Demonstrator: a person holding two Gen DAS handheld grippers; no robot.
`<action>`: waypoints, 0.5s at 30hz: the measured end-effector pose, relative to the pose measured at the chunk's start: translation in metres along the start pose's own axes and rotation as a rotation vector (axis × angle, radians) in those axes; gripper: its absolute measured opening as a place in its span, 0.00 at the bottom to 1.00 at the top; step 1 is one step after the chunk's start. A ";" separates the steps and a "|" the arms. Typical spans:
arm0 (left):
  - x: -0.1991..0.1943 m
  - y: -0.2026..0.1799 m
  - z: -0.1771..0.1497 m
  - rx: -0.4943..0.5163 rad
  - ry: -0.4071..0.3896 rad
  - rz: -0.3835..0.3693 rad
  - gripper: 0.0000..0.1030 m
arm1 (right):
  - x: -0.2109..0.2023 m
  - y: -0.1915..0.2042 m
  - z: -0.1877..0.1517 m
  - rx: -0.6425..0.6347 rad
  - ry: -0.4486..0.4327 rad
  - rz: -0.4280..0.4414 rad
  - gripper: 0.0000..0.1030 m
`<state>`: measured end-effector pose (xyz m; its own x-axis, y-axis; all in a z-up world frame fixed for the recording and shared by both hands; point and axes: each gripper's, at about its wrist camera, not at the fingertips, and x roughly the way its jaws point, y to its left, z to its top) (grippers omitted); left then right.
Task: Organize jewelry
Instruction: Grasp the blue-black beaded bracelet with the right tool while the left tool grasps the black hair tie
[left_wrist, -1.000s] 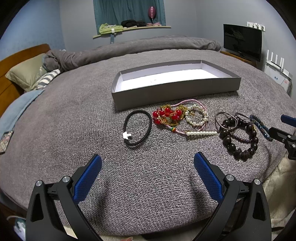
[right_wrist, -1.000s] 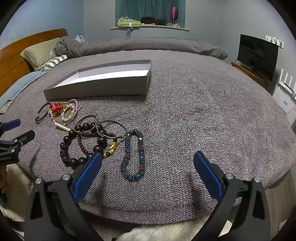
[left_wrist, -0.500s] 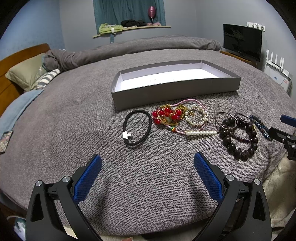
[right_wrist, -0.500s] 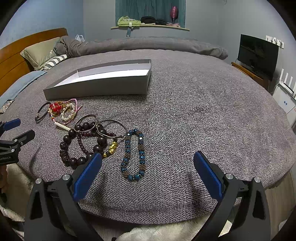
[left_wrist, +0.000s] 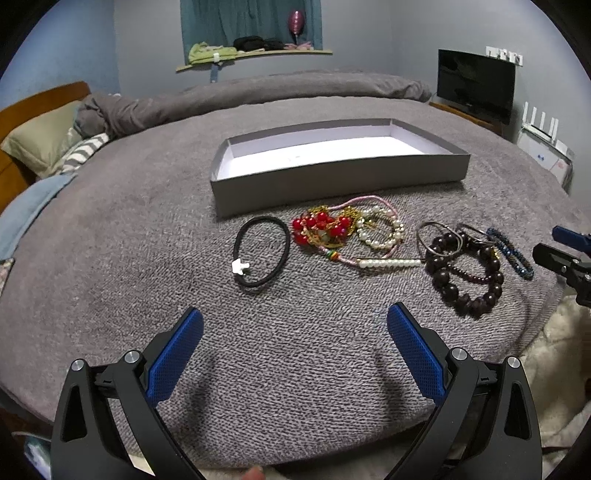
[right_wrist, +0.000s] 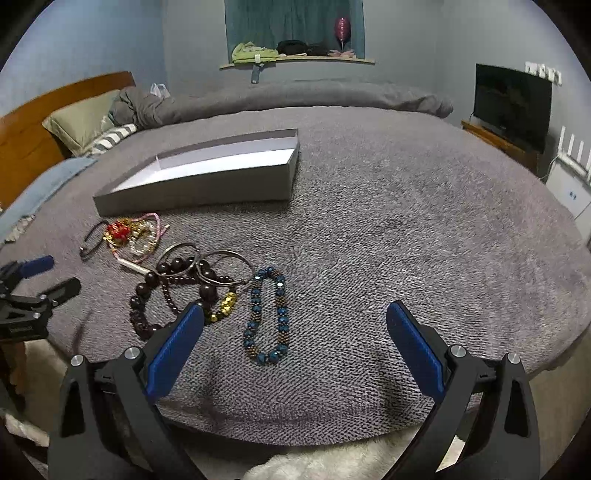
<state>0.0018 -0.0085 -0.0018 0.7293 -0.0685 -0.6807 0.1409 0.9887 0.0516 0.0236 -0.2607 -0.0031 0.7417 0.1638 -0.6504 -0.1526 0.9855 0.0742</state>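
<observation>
A shallow grey box (left_wrist: 332, 181) with a white floor lies open and holds nothing on the grey bedspread. In front of it lie a black hair tie (left_wrist: 262, 254), a red bead bracelet (left_wrist: 319, 227), pearl bracelets (left_wrist: 380, 230), dark wooden beads (left_wrist: 465, 273) with metal bangles (left_wrist: 439, 236), and a blue bead bracelet (left_wrist: 511, 253). My left gripper (left_wrist: 295, 354) hovers open near the bed's edge, short of the hair tie. My right gripper (right_wrist: 295, 350) is open too, just behind the blue bead bracelet (right_wrist: 267, 314), with the dark beads (right_wrist: 166, 295) at its left finger.
The bed runs back to a rolled duvet (left_wrist: 295, 92) and pillows (left_wrist: 40, 144) by a wooden headboard. A TV (right_wrist: 511, 105) stands at the right wall. A white fluffy rug (right_wrist: 332, 458) lies below the bed's edge. The grey box (right_wrist: 207, 184) sits left of bare bedspread.
Both grippers have crept slightly forward toward the jewelry; nothing has been touched or moved.
</observation>
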 end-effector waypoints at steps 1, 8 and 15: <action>0.000 -0.001 0.000 0.004 -0.001 -0.009 0.98 | 0.001 0.001 0.000 -0.007 0.004 -0.004 0.95; -0.001 -0.004 0.002 0.045 0.005 -0.026 0.98 | 0.002 0.010 0.001 -0.055 0.011 0.005 0.81; -0.003 0.006 0.016 0.071 0.000 -0.017 0.98 | 0.002 0.007 0.012 -0.091 0.032 -0.002 0.49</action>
<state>0.0112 -0.0046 0.0119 0.7267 -0.0855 -0.6816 0.2007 0.9754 0.0916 0.0317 -0.2527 0.0050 0.7212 0.1588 -0.6743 -0.2111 0.9775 0.0044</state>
